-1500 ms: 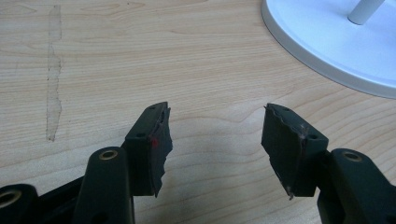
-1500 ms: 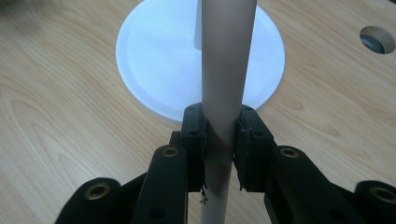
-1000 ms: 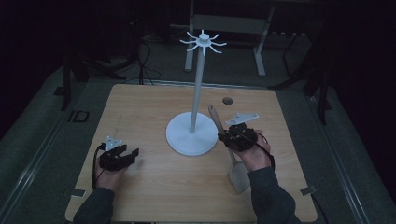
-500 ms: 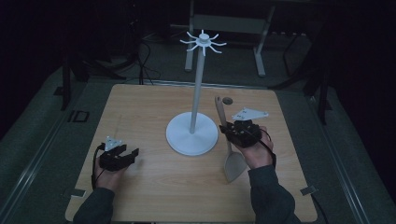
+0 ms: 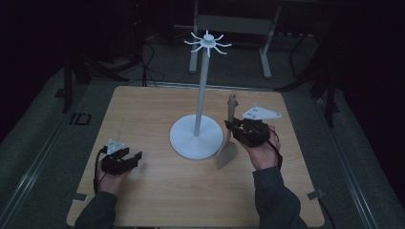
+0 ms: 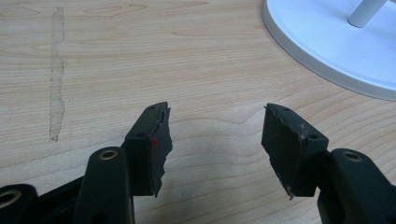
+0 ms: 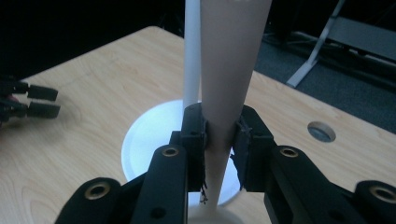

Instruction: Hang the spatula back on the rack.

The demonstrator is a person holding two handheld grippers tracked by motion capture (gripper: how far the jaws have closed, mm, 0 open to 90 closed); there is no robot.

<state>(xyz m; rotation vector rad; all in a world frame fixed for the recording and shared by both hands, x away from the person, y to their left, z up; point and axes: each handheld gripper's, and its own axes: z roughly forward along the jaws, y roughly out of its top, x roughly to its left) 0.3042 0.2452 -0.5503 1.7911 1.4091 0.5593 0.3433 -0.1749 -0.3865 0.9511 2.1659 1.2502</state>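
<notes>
Moved: right gripper (image 5: 232, 128) has swung the wooden spatula (image 5: 228, 143) from a slant to near upright since a second ago; left gripper (image 5: 128, 159) has stayed put.
Right gripper: jaws pinched on the spatula's narrow handle, blade hanging below them, handle tip above.
Why: likely raised for hanging on the white hook stand (image 5: 200, 100), which rises just beyond the jaws.
Spatula: pale wood, flat broad blade, handle tapering toward the grip.
Left gripper: jaws spread, nothing between them, resting low over the table (image 6: 140, 56), stand base (image 6: 327, 51) ahead to one side.
</notes>
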